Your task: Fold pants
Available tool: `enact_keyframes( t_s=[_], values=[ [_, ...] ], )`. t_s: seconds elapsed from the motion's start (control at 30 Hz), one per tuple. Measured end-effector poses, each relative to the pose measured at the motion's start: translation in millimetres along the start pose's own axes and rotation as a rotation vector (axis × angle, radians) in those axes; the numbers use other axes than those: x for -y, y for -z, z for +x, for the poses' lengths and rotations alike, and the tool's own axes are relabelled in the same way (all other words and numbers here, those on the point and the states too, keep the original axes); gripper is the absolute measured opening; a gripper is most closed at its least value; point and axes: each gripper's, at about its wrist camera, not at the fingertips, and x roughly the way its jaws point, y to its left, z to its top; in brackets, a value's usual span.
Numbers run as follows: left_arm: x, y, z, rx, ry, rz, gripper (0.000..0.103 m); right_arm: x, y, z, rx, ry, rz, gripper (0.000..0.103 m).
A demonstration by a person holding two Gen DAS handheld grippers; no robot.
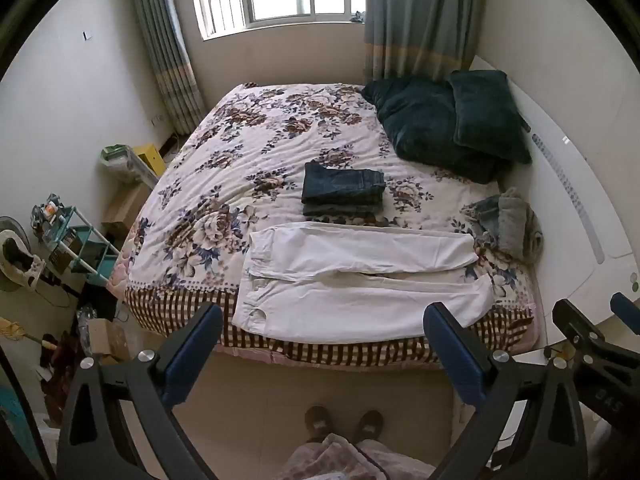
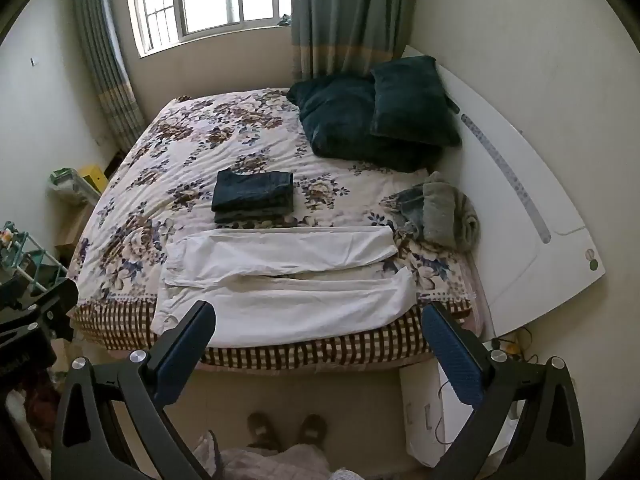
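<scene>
Both tools are up off the bed with nothing in them: left gripper (image 1: 324, 320) has its jaws spread full wide, right gripper (image 2: 318, 318) the same. No cloth is touching any pad.

White pants (image 1: 360, 280) lie flat across the near edge of the bed (image 1: 240, 140), lower centre of both views, waistband at frame left, cuffs at frame right, legs side by side with a narrow gap between them.

Risks from here, as I read it:
- The near leg sits right on the checked border at the mattress edge — a one-sided pull likely drags the whole garment off onto the floor.
- The fabric looks thin and lies flat on a soft quilt, so a pinch may grab the quilt too, or only the top layer.
- The folded jeans stack (image 1: 343, 194) sits just beyond the far leg, so a fold swung upward in frame could land on it or knock it askew.
- The crumpled clothes pile (image 1: 508, 228) lies near the cuffs at frame right — easy to snag.
</scene>
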Motion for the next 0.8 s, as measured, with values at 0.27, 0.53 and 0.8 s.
enact_keyframes(
  t_s=[0.27, 0.53, 0.8],
  values=[
    [4.2, 3.2, -0.4, -0.008, -0.004, 0.008, 0.103, -1.1, -6.5, -5.5, 0.013, -0.008, 0.000, 0.103],
    [2.5, 4.3, -3.3, -0.009, -0.008, 0.009, 0.103, -5.5, -9.3, -9.4, 0.001, -0.027, -0.004, 0.103],
    [2.6, 3.0, -3.5, -0.011, -0.010, 0.011, 0.103, 1.2, -2.8, -13.0, -0.001, -0.036, -0.007, 0.103]
  ],
)
